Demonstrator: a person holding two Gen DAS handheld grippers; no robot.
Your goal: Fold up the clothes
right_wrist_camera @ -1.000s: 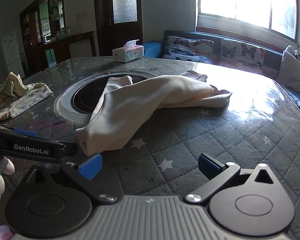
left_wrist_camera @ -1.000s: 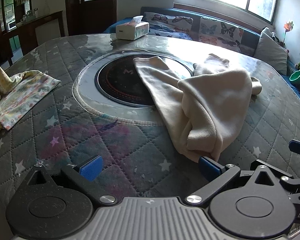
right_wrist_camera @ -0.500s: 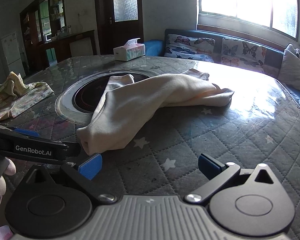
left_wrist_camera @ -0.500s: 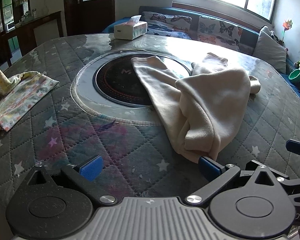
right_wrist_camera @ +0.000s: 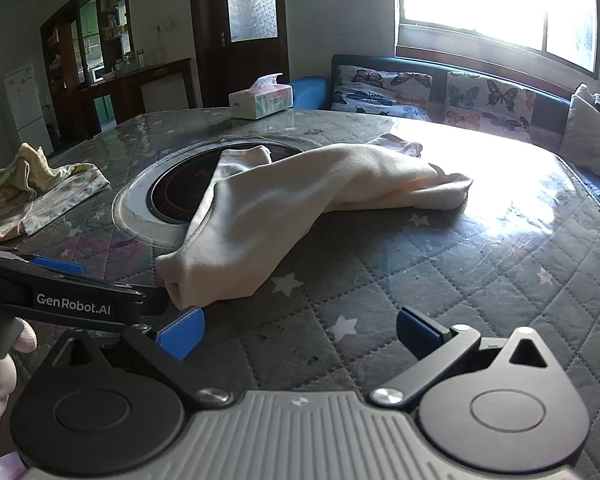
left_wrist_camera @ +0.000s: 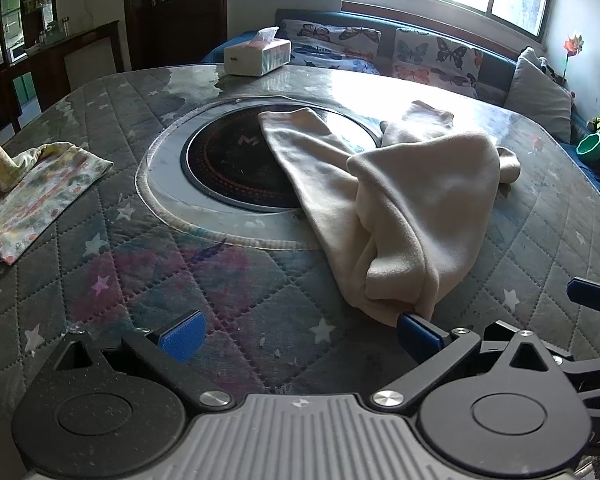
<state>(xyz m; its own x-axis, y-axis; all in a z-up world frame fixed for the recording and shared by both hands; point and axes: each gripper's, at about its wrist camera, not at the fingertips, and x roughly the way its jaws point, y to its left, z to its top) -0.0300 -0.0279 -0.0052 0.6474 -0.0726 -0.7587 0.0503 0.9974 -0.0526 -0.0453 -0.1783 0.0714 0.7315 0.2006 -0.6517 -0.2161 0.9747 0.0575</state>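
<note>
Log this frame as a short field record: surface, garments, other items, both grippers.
surface: quilted star-print table cover with a round dark cooktop set in its middle
main garment: cream garment, crumpled, lying partly over the cooktop
second garment: floral cloth, bunched at the table's left edge
other: tissue box at the far edge
left gripper: open, its right finger at the cream garment's near corner
right gripper: open, just short of the cream garment, over bare cover
</note>
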